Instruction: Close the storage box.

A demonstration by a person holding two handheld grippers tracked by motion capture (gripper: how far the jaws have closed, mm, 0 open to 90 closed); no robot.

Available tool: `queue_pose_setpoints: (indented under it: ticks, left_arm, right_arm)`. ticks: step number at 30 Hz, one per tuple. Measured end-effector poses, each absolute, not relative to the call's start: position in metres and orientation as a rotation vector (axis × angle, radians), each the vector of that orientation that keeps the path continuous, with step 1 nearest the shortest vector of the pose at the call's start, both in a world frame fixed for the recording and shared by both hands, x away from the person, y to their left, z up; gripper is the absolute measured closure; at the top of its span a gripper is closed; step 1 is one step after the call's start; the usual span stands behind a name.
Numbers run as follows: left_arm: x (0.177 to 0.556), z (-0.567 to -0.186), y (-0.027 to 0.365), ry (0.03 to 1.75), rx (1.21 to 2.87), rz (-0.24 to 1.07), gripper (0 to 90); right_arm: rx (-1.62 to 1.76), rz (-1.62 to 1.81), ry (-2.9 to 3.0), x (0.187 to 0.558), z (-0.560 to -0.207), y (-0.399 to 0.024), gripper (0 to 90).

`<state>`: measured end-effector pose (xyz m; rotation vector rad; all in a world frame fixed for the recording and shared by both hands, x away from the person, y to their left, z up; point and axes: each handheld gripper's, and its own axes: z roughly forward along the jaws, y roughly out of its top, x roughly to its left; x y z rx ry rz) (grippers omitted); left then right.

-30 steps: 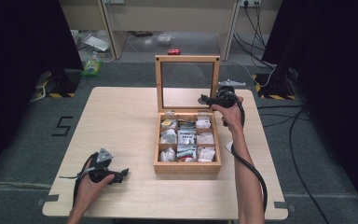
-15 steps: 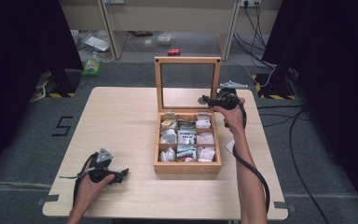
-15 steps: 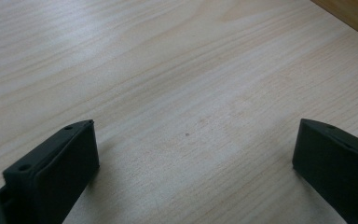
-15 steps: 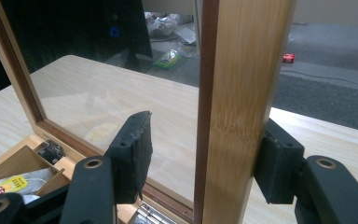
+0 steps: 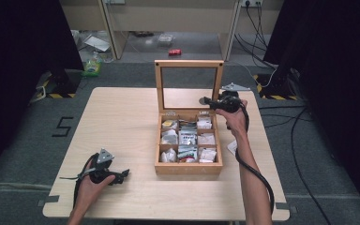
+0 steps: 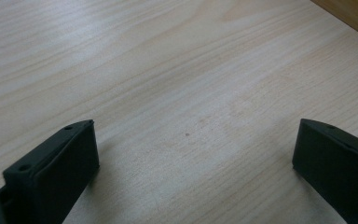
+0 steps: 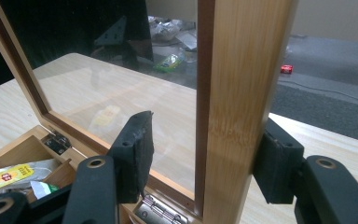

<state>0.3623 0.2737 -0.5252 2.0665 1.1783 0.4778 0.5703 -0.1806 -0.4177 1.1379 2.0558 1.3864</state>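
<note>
A wooden tea box (image 5: pixel 188 168) stands mid-table, its compartments filled with tea bags (image 5: pixel 187 138). Its glass-paned lid (image 5: pixel 189 63) stands upright and open. My right gripper (image 5: pixel 205 101) is at the lid's right side; its jaws have just been closing. In the right gripper view the lid's wooden side rail (image 7: pixel 237 70) stands between the jaws of the right gripper (image 7: pixel 205 135). The right pad is against the rail, and the left pad is still a gap away. My left gripper (image 5: pixel 124 174) rests on the table at the front left, open (image 6: pixel 196 144) over bare wood.
The light wooden table (image 5: pixel 122 122) has free room to the left of the box. A small white item (image 5: pixel 232 146) lies just right of the box. Cables trail from both grippers. Clutter lies on the floor beyond the far edge.
The right gripper has edged slightly onto the lid's right rail. The left hand and its gripper have kept still.
</note>
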Motion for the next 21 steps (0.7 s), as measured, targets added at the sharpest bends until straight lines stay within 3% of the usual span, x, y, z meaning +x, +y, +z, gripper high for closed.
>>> queue_pose_setpoints:
  ticks: [21]
  left_arm:
    - [0.362,-0.525,0.274,1.178,2.067,0.477,0.0]
  right_arm:
    - [1.123,1.387,2.028,0.551,-0.412,-0.183,45.4]
